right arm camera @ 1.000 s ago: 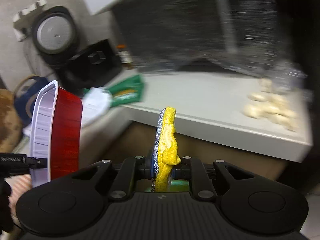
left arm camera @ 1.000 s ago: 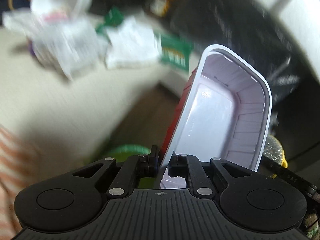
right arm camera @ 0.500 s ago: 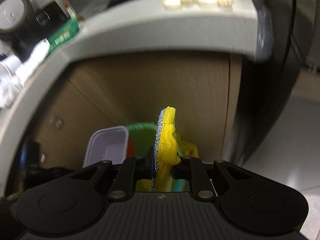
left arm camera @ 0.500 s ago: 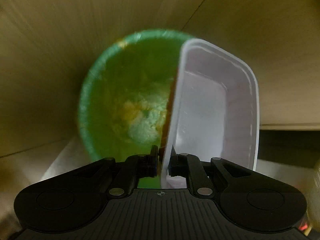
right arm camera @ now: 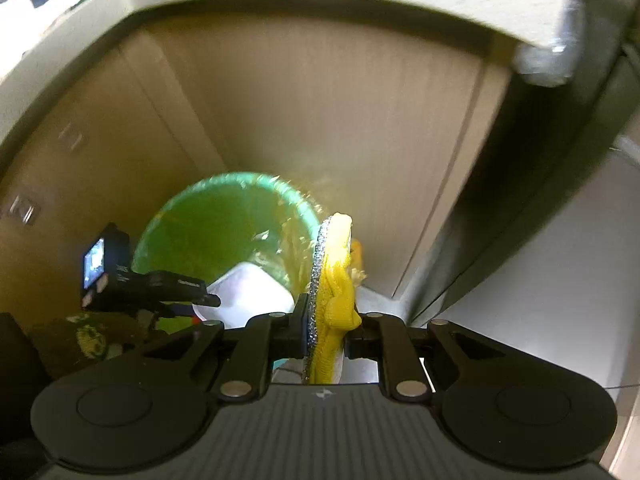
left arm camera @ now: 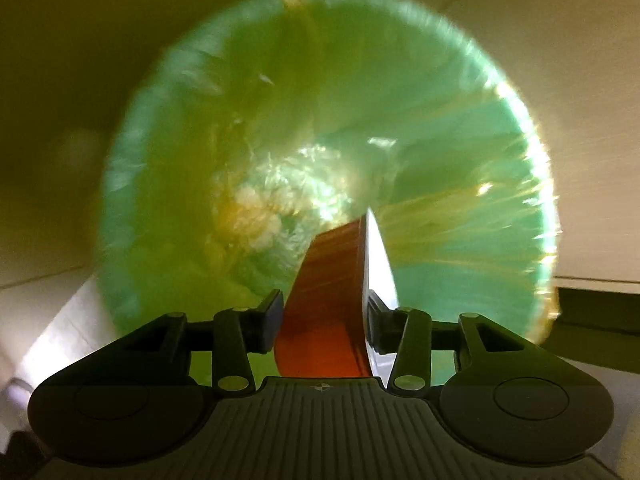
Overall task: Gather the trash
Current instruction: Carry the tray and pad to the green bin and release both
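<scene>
Left gripper (left arm camera: 322,314) jaws just opened wide, red-white plastic tray (left arm camera: 324,320) loose between; right gripper (right arm camera: 325,330) pinching yellow sponge (right arm camera: 334,304).

left claw (left arm camera: 322,320) just opening, right claw (right arm camera: 325,330) clamped

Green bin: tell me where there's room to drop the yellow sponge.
Free: the far half of the green bin's mouth, along the rim by the cabinet door. Crowded: the near side, where the tray is.
</scene>
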Action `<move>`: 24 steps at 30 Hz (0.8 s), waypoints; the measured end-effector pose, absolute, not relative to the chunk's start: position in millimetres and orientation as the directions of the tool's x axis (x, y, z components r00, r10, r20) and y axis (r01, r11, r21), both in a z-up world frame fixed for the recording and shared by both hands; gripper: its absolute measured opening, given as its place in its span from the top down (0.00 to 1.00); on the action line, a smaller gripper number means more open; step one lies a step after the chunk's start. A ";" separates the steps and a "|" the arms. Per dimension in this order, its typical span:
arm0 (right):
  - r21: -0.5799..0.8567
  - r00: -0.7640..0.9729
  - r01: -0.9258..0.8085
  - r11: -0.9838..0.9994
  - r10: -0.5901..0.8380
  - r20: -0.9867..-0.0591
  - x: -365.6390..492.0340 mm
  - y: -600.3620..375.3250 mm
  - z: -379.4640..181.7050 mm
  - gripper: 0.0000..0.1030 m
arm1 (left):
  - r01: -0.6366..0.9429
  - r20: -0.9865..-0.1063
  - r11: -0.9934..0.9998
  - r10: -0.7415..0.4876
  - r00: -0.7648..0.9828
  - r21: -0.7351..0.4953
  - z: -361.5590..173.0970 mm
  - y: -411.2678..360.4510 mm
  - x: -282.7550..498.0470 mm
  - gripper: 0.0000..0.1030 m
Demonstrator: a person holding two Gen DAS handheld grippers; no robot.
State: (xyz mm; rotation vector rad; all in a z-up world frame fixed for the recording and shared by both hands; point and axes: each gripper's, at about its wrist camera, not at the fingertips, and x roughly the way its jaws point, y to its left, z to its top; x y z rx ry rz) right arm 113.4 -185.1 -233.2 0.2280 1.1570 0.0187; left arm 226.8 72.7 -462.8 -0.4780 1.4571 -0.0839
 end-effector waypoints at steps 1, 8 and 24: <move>0.202 0.391 0.091 0.975 0.152 -0.908 120.4 -181.1 -239.0 0.86 | -0.235 -0.921 0.892 -0.360 0.151 -0.387 -452.4 79.3 220.0 0.54; 0.198 0.363 -0.021 0.980 0.192 -0.912 176.6 -142.1 -249.2 0.86 | -0.206 -0.899 0.879 -0.396 0.185 -0.430 -474.4 63.8 232.3 0.58; 0.337 0.191 0.029 0.941 0.325 -0.926 218.4 -105.1 -338.3 0.86 | -0.313 -0.896 0.845 -0.369 0.245 -0.434 -414.5 114.8 197.1 0.65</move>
